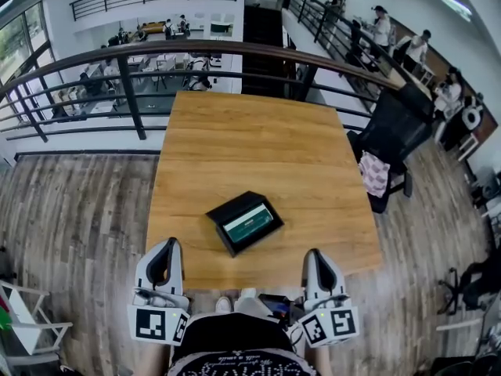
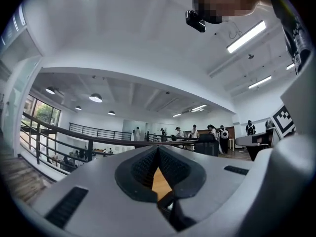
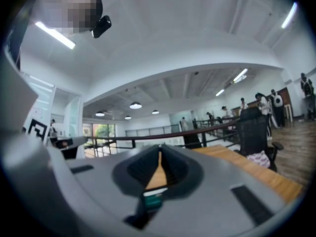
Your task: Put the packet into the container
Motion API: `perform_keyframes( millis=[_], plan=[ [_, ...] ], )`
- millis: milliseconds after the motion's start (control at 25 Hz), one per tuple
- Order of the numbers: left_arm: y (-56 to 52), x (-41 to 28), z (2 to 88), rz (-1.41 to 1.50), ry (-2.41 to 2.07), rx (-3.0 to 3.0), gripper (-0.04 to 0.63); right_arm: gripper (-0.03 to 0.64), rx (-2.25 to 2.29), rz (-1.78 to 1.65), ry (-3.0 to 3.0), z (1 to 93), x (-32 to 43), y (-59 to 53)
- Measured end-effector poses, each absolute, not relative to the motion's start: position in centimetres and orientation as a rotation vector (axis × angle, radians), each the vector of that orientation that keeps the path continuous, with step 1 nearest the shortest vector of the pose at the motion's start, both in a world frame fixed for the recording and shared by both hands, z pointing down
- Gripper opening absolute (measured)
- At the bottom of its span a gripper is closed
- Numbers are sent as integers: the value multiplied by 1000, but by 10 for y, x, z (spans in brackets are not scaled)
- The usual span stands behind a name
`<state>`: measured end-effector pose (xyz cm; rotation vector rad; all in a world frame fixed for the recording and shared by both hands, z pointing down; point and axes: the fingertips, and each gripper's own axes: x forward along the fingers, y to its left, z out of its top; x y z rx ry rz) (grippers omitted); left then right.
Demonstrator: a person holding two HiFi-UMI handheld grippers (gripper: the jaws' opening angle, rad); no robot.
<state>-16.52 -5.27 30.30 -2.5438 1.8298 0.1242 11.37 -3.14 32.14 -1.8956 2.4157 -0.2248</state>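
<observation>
A wooden desk (image 1: 235, 131) fills the middle of the head view, with a black office chair (image 1: 395, 131) standing at its right side. At the desk's near edge the left hand-held gripper (image 1: 162, 266) and the right hand-held gripper (image 1: 321, 271) sit well apart, each with its jaws pressed together on nothing. Between and just beyond them a black container (image 1: 227, 208) rests on the desk near the front edge, and the green packet (image 1: 249, 222) lies inside it.
</observation>
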Motion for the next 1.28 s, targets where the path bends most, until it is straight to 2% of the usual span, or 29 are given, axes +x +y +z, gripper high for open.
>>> perform_keyframes(
  millis=[640,1280],
  plan=[
    [-15,-198,353,-38,1992,-2440,28,38,-1902,-258,2480,342,114,-9],
    [-18,-175,349,-35,1957,-2479,28,37,-1955,-256,2499,347,131,-7]
  ],
)
